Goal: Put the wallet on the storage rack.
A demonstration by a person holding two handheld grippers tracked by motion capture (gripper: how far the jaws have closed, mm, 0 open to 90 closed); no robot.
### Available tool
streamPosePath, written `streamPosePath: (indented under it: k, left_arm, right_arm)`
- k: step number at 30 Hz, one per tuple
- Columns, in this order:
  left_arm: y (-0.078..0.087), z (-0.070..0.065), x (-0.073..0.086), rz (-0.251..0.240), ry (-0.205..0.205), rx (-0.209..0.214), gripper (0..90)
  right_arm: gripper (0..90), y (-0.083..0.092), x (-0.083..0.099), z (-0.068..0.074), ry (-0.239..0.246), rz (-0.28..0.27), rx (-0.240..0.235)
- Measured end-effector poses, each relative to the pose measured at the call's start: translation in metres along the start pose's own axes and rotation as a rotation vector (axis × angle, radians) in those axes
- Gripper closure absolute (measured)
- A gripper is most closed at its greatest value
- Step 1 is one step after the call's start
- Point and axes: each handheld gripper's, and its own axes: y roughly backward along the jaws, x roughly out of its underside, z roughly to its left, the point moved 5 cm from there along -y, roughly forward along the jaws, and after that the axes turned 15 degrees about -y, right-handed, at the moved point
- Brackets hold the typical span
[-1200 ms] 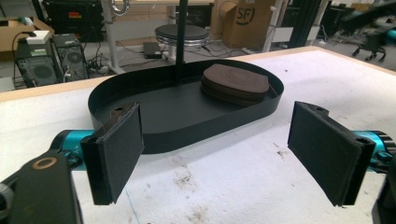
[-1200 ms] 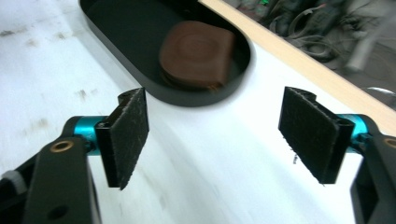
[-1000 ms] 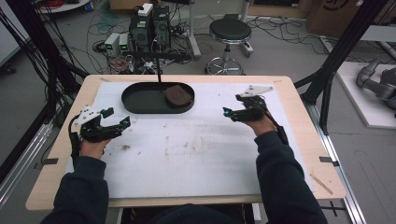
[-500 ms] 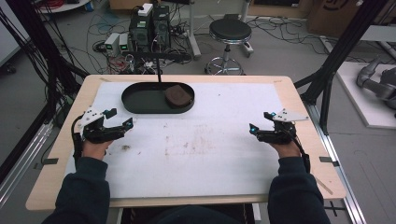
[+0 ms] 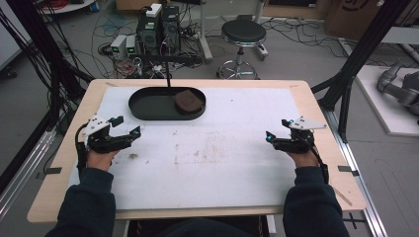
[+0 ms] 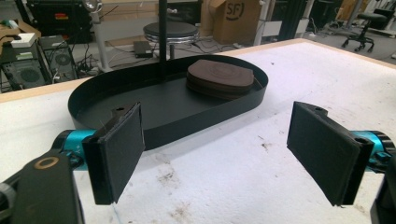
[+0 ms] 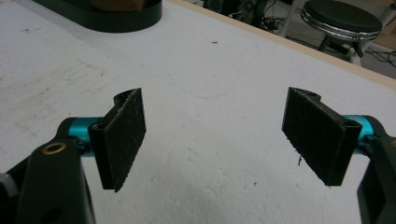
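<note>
While both hands rest low near the table's (image 5: 321, 113) left and right edges, the left gripper (image 5: 129, 133) and the right gripper (image 5: 276, 133) each hold their 2 jaws wide apart with nothing between them, which looks like a waiting pose. A brown pad (image 5: 188, 100) lies in the right end of the black oval tray (image 5: 148, 106) near the far edge, closer to the left gripper. A cardboard box (image 6: 238, 18) beyond the table reads "SF".

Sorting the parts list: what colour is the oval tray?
Black; the oval tray shows best in the left gripper view.
</note>
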Motion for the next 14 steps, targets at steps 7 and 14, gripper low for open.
streamPosePath:
  k: [7,14]
  left_arm:
    - [-0.0004,0.0006,0.0014,0.009,0.002,0.001,18.6]
    - [-0.0033,0.0001,0.0029,0.019,0.008,0.001,18.6]
  right_arm:
    - [22.3,-0.0013,0.0015,0.0002,0.012,0.016,0.024]
    - [22.3,-0.0019,0.0016,0.0004,0.013,0.017,0.021]
